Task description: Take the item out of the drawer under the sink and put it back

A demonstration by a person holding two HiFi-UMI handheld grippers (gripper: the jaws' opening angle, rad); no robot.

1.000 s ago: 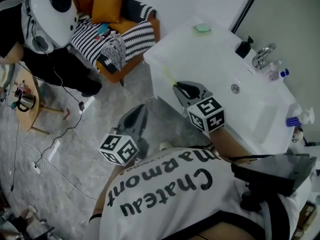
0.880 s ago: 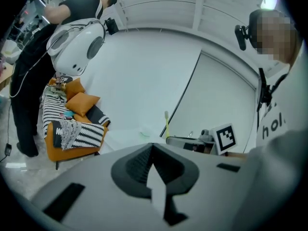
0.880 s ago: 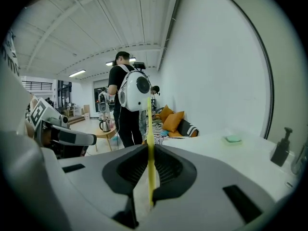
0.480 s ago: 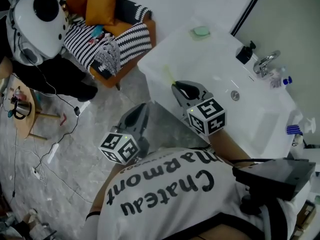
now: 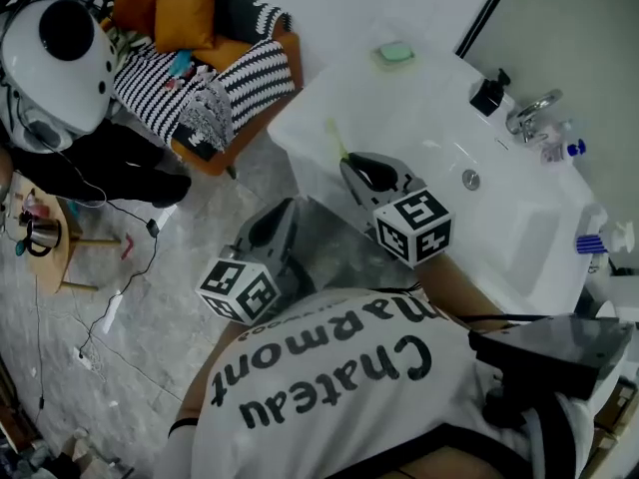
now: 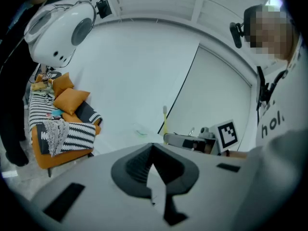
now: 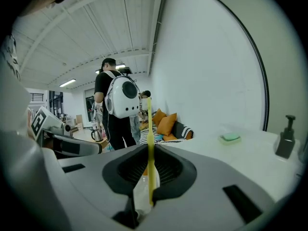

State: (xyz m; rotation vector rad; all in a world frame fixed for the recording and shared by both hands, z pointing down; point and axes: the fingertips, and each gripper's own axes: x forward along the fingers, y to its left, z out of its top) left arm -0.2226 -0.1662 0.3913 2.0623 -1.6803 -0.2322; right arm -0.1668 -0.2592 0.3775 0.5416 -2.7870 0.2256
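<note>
Grey marbled floor surrounds a white desk with a sunken sink basin. On the desk are a green soap bar, a black pump bottle and a chrome tap. Beyond the desk's far corner stands an orange armchair draped in a black-and-white striped blanket, and beside it a person wears a white hard-shell backpack.

The right gripper hangs at the near edge of the desk. Its jaws stand narrow, pinched on a thin yellow stick with a whitish wrapped lower end. The stick runs straight up the line between the two jaws, its lower end deep in the dark recess and its upper length reaching well past the tips. From the head view it juts out over the desk top, pointing towards the soap bar.

The left gripper hovers over the floor just beside the desk, well apart from the stick. Its jaws meet at the tips with nothing between them.
</note>
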